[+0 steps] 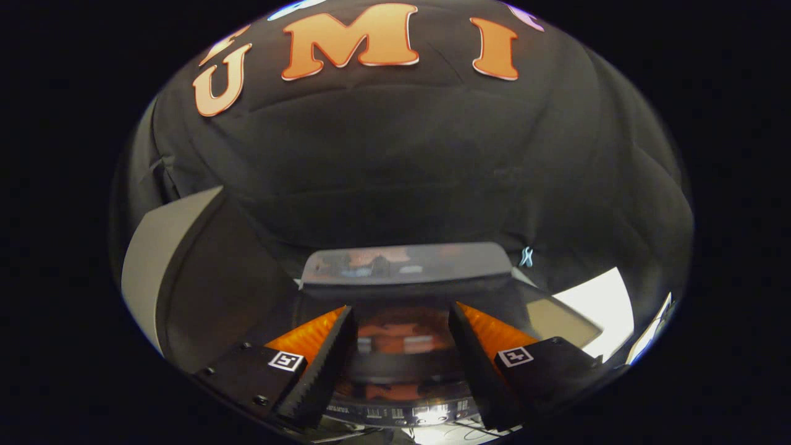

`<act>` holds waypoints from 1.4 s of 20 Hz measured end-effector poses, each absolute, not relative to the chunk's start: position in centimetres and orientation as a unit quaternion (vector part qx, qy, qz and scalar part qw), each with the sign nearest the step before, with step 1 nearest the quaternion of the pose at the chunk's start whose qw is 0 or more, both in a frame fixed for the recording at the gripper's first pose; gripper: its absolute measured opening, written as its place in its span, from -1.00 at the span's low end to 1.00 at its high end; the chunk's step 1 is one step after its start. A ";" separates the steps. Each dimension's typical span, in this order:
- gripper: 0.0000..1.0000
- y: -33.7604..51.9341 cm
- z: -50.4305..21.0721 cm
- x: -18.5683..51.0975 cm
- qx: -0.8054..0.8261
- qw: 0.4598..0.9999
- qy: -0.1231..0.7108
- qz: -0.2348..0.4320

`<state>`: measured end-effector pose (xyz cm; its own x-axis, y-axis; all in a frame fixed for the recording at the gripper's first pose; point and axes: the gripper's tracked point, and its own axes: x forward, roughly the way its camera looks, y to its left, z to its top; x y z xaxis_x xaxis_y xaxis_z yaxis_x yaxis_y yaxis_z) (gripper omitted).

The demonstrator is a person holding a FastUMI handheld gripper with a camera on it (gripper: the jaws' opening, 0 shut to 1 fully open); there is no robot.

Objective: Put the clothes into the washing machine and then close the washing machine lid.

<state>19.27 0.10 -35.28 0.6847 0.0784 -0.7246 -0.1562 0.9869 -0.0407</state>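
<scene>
The washing machine sits directly below and ahead of my gripper (400, 308). Its dark glossy lid (401, 346) lies in the gap between the two fingers and mirrors the booth above it. Beyond the fingertips, a paler grey translucent panel (408, 262) spans the back of the machine. The control strip (395, 413) with small lit marks runs along the near edge under the fingers. My gripper is open, and its black toothed fingers (321, 364) with orange sides stand wide apart, holding nothing. I cannot tell whether the lid lies fully flat.
A grey-white slanted panel (154, 253) with a dark face stands close on the left of the machine. A bright white surface (596, 303) lies to its right. The black cloth wall (401, 167) hangs just behind the machine.
</scene>
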 end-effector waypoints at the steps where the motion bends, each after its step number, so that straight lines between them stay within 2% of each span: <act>1: 0.97 -0.1 -36.3 18.5 -0.051 0.912 0.402 0.063; 5: 0.97 -0.7 -38.1 17.0 -0.044 0.904 0.421 0.059; 12: 0.97 -4.1 -34.3 18.2 -0.050 0.919 0.389 0.037; 28: 0.94 -7.1 -16.7 21.2 -0.013 0.969 0.244 0.036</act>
<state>21.21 -7.11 -16.74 0.8784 0.0633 -0.4737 -0.0764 0.9970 -0.0085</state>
